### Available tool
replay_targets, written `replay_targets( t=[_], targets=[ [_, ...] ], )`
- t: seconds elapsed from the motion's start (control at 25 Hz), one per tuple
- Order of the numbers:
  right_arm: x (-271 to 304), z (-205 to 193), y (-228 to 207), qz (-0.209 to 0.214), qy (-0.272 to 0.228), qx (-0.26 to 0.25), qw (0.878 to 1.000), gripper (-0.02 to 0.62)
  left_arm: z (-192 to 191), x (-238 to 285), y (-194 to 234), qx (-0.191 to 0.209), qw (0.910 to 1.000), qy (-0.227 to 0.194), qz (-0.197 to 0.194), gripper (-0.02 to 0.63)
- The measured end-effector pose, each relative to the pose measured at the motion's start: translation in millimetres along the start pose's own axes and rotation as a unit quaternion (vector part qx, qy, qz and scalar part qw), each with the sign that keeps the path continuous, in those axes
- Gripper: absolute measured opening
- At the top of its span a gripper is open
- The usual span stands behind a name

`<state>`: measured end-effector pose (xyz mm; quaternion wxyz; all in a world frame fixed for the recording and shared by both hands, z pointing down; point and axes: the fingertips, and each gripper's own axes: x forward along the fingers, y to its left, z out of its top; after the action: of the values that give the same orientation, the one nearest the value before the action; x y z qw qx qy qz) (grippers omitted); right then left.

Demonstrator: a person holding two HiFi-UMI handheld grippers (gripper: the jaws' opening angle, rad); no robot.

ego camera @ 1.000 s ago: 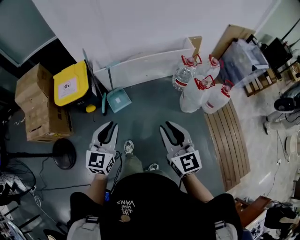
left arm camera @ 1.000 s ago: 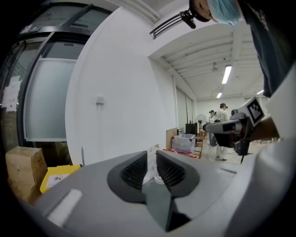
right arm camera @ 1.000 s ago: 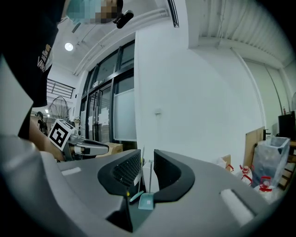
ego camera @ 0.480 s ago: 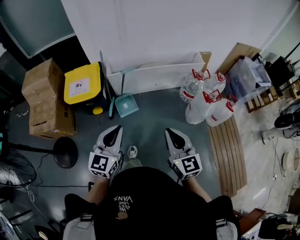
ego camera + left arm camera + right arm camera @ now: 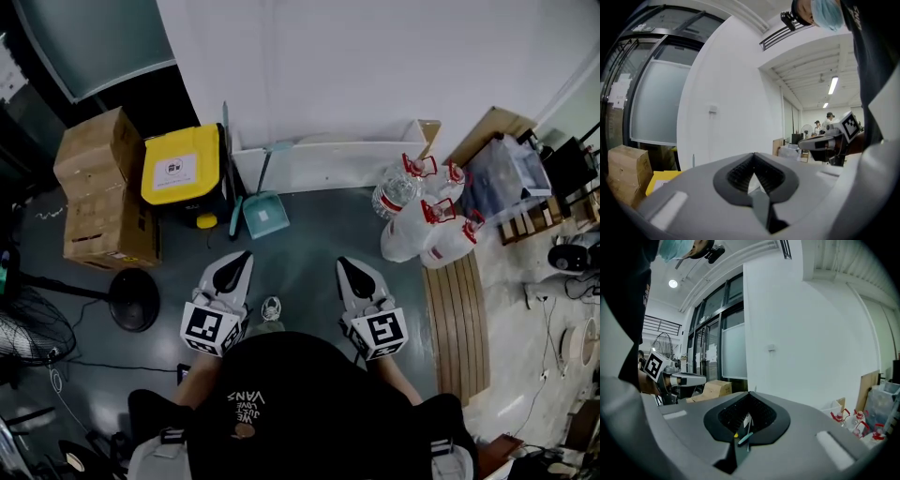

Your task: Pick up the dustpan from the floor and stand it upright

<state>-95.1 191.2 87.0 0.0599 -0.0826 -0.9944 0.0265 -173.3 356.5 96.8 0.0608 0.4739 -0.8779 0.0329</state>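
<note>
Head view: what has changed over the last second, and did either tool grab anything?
The left tool and the right tool were open a second ago. Both are now shut, with nothing between them. The person has moved closer to the wall, so the dustpan sits nearer the tools in the head view. Nothing was picked up or let go. The dustpan, the yellow bin and the water bottles kept their places.

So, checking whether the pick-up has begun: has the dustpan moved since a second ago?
No. The dustpan still sits right of the yellow bin, at the left end of the white tray; only the view shifted.
</note>
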Motion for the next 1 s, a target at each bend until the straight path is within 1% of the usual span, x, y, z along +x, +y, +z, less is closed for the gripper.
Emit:
replay_targets(
  t=[0.12,0.52,0.76,1.0],
  targets=[
    [10,2,4,0.004,0.0,-0.003,1.0,0.002,4,-2,8,-0.002,0.9999,-0.012,0.007,0.052],
    [33,0,14,0.01,0.002,-0.002,1.0,0.002,3,-6,30,-0.012,0.9995,-0.022,0.02,0.052],
    [37,0,14,0.009,0.006,-0.004,1.0,0.002,2,-5,33,-0.016,0.9995,-0.021,0.017,0.052],
    [36,-4,13,0.01,0.01,-0.004,1.0,0.002,0,-2,27,-0.014,0.9997,-0.02,0.009,0.052]
  ],
)
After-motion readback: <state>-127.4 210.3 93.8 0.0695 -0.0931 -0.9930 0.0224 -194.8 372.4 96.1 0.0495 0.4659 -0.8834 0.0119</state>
